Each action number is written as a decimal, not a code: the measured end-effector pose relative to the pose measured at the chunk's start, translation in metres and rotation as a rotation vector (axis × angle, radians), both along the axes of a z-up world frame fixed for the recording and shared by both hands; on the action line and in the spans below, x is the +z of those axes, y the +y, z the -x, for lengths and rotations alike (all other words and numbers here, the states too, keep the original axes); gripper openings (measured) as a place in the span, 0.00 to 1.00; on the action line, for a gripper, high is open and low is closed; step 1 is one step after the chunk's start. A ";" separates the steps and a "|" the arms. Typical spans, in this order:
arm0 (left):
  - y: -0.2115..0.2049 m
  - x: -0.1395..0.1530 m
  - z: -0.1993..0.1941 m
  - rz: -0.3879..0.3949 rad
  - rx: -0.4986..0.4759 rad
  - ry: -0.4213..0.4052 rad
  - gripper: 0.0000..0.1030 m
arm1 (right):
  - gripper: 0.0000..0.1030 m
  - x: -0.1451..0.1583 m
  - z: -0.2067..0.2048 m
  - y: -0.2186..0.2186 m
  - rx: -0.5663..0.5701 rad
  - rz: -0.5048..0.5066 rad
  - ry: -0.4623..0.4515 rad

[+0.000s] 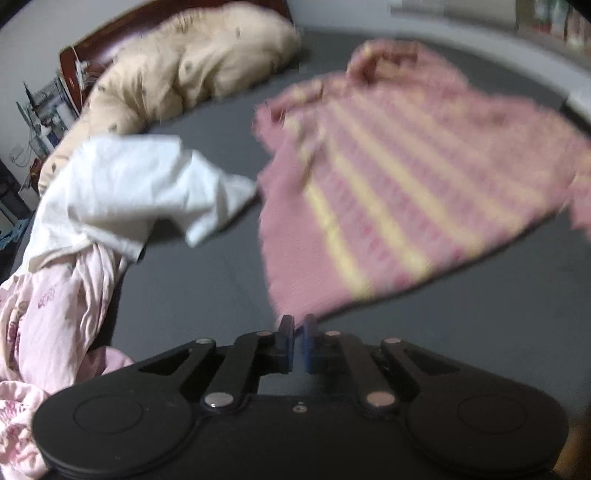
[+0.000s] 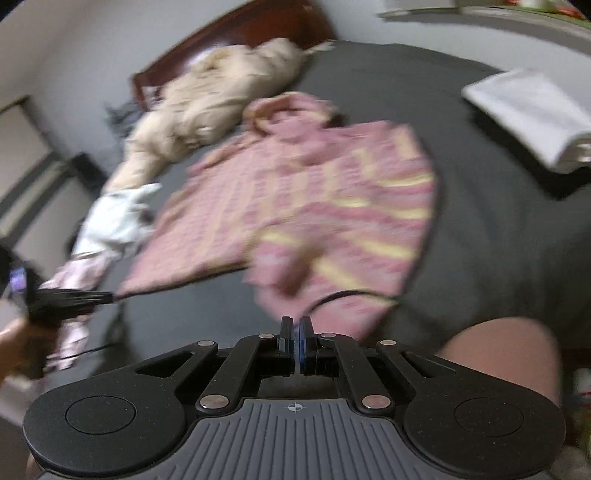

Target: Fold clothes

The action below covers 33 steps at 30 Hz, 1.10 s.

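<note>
No readable words, brands or numbers anywhere. Only a small crosshair mark, a circle cut by a cross, stamped on the ribbed grey plate (image 2: 295, 439) of the right hand-held gripper (image 2: 295, 332). Faint purplish print on the pale pink cloth (image 1: 48, 295), too blurred to read. Packaging on the far shelf (image 1: 554, 22) too smeared to make out.

The sweater (image 1: 388, 184) is pink with pale yellow stripes, lying on a dark grey bedsheet (image 1: 207, 280). The quilt (image 1: 192, 62) is beige with small dark motifs; a white garment (image 1: 122, 188) overlaps a pale pink floral one (image 1: 55, 306).
</note>
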<state>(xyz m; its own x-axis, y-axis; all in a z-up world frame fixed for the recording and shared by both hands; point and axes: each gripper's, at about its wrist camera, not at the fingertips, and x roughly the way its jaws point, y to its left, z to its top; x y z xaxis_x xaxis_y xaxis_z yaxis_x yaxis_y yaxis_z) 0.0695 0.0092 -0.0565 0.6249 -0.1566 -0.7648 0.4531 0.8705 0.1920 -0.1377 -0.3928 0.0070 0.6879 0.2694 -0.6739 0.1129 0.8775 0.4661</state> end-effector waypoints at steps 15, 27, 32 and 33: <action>-0.165 0.007 0.083 0.400 -0.516 0.012 0.42 | 0.02 0.072 0.087 -0.039 0.071 -0.401 0.024; -0.218 -0.014 0.134 0.269 -0.742 -0.109 0.64 | 0.02 0.105 0.119 -0.003 0.105 -0.353 -0.081; -0.252 -0.024 0.141 0.205 -0.730 -0.132 0.64 | 0.02 0.079 0.078 -0.028 -0.075 -0.159 -0.158; -0.259 -0.027 0.141 0.194 -0.725 -0.131 0.64 | 0.02 0.077 0.072 -0.032 -0.095 -0.133 -0.167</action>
<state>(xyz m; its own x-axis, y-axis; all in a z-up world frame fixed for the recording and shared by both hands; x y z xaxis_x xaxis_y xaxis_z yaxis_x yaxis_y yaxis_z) -0.0714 -0.2500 -0.0830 0.3977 -0.6865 -0.6088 0.9086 0.3868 0.1575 -0.2095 -0.4250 0.0837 0.8133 0.2771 -0.5116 0.1034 0.7964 0.5959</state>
